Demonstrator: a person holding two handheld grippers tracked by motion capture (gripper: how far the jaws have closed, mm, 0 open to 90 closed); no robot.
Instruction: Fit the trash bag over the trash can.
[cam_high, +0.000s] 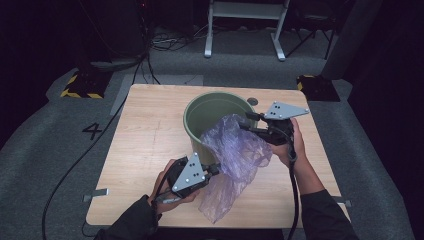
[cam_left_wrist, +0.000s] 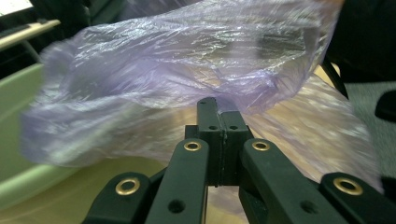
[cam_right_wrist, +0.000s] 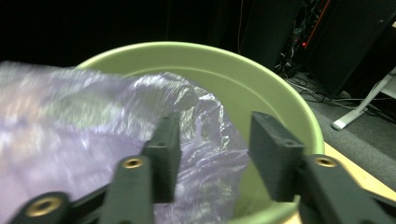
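Fitting a liner to a bin, early stage. The wooden table (cam_high: 145, 150), pale and straight-grained, carries a round, smooth-walled green bin (cam_high: 200, 117) standing upright near its far edge. A thin, translucent purple plastic bag (cam_high: 235, 155), heavily crinkled and glossy, is draped from the bin's near rim across the tabletop toward the person; part of it lies over the mouth of the bin, the rest hangs slack in front of it.

The left gripper (cam_left_wrist: 218, 108) has its jaws pressed together on a fold of the bag's lower edge, the film bunching where they pinch. The right gripper (cam_right_wrist: 215, 154) hovers at the bin's rim with its jaws apart; bag film lies against one jaw, but nothing is clamped between them.

Judged from this layout, the bag's mouth is not yet spread. The next move likely calls for the right gripper to take the opposite edge so the two can pull the opening apart over the rim; the film is flimsy and may slip or tear.
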